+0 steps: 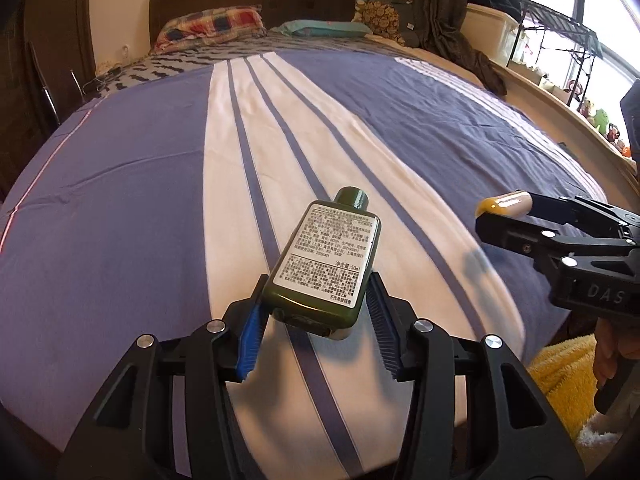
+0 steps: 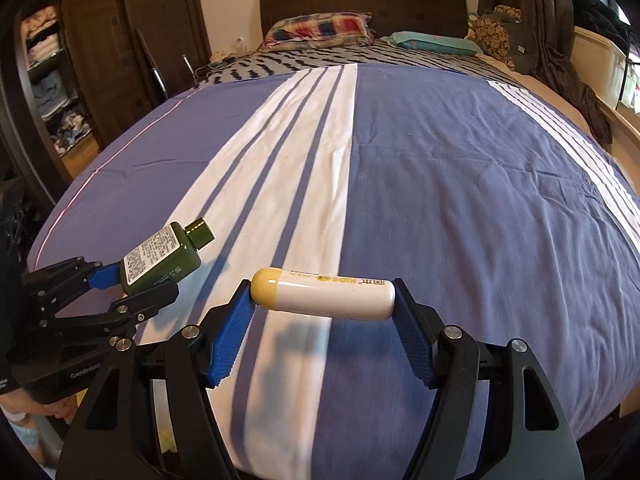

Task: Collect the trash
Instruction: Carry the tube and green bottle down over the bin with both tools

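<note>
A dark green bottle [image 1: 326, 258] with a white printed label sits between the blue pads of my left gripper [image 1: 318, 308], which is shut on its lower end; the cap points away, above the bed. The same green bottle [image 2: 162, 259] shows at the left of the right wrist view, held by the left gripper [image 2: 132, 284]. My right gripper [image 2: 322, 300] is shut on a white tube with a yellow cap [image 2: 324, 294], held crosswise by its two ends. In the left wrist view that white tube [image 1: 506, 204] pokes out of the right gripper [image 1: 516, 220] at the right.
Below both grippers lies a bed with a blue and white striped cover [image 1: 360, 128]. Pillows [image 2: 320, 30] rest at the dark headboard. A wardrobe [image 2: 100, 40] stands at the left, a window sill with small toys [image 1: 600, 120] at the right, a yellow fluffy cloth [image 1: 560, 380] by the bed's near corner.
</note>
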